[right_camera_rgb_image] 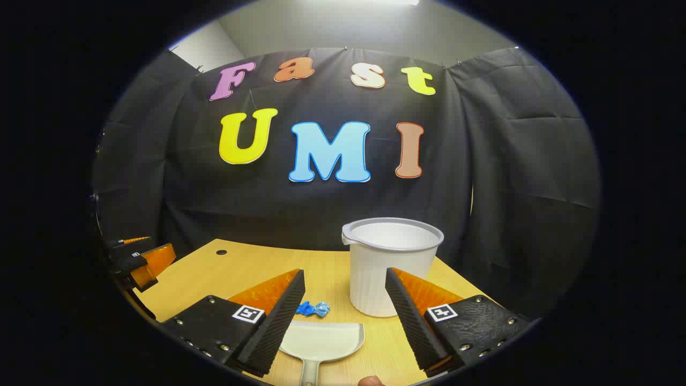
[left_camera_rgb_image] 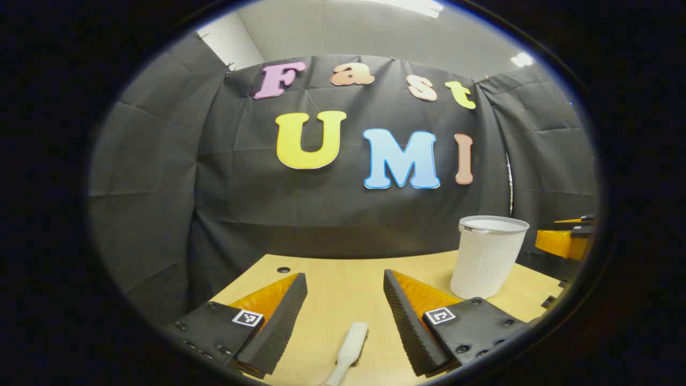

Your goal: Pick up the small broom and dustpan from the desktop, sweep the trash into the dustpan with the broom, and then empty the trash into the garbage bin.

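Observation:
In the left gripper view, the white broom [left_camera_rgb_image: 348, 351] lies on the wooden desktop [left_camera_rgb_image: 343, 284], low between my left gripper's [left_camera_rgb_image: 345, 292] open fingers, untouched. The white garbage bin [left_camera_rgb_image: 487, 256] stands to the right, and my right gripper [left_camera_rgb_image: 568, 238] shows beyond it at the edge. In the right gripper view, the white dustpan [right_camera_rgb_image: 320, 343] rests flat on the desk between my right gripper's [right_camera_rgb_image: 345, 292] open fingers. A small blue scrap of trash [right_camera_rgb_image: 313, 308] lies just beyond the pan's mouth. The garbage bin [right_camera_rgb_image: 390, 265] stands upright behind the right finger. My left gripper [right_camera_rgb_image: 142, 262] hovers at the far left.
The wooden desktop [right_camera_rgb_image: 241, 268] ends at the black cloth wall behind. A small dark hole [right_camera_rgb_image: 221, 252] marks the desk's back left corner, seen too in the left gripper view as the hole [left_camera_rgb_image: 283, 269]. A fingertip [right_camera_rgb_image: 370, 381] peeks in at the bottom edge.

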A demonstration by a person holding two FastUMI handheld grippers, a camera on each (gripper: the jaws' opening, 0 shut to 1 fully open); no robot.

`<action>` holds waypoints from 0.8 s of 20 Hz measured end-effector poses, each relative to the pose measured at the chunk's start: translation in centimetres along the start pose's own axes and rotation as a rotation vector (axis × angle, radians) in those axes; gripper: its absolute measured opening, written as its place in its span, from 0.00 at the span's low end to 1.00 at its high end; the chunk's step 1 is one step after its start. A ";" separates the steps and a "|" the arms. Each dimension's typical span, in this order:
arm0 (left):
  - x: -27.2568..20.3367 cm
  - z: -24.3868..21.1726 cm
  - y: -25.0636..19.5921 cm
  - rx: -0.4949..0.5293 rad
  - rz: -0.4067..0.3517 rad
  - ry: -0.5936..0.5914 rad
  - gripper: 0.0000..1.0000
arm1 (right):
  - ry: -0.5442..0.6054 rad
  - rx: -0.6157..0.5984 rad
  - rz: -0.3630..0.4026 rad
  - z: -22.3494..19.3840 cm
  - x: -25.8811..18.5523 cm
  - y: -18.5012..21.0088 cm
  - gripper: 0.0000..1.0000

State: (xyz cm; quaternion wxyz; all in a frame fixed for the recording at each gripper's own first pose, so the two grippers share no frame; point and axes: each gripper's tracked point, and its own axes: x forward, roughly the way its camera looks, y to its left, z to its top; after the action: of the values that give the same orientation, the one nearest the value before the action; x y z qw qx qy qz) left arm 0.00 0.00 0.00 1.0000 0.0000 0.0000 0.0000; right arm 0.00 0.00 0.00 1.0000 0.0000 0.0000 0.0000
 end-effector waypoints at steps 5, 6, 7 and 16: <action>0.4 -0.8 0.5 -0.010 -0.007 0.019 0.94 | 0.034 -0.018 0.014 -0.9 -0.1 0.8 0.95; 0.4 -1.1 0.5 -0.009 -0.008 0.026 0.94 | 0.039 -0.023 0.015 -1.2 -0.1 0.9 0.95; 0.5 -1.2 0.6 -0.007 -0.008 0.032 0.94 | 0.044 -0.027 0.016 -1.3 -0.2 1.0 0.95; 0.9 -3.5 -0.2 0.062 -0.046 0.096 0.94 | 0.154 -0.002 0.019 -4.6 -0.4 1.7 0.95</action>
State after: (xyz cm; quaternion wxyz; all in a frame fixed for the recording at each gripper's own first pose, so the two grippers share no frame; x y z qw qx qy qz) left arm 0.95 -0.20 -3.53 0.9981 0.0309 0.0480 -0.0232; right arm -0.43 1.66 -4.63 0.9970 -0.0008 0.0768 0.0094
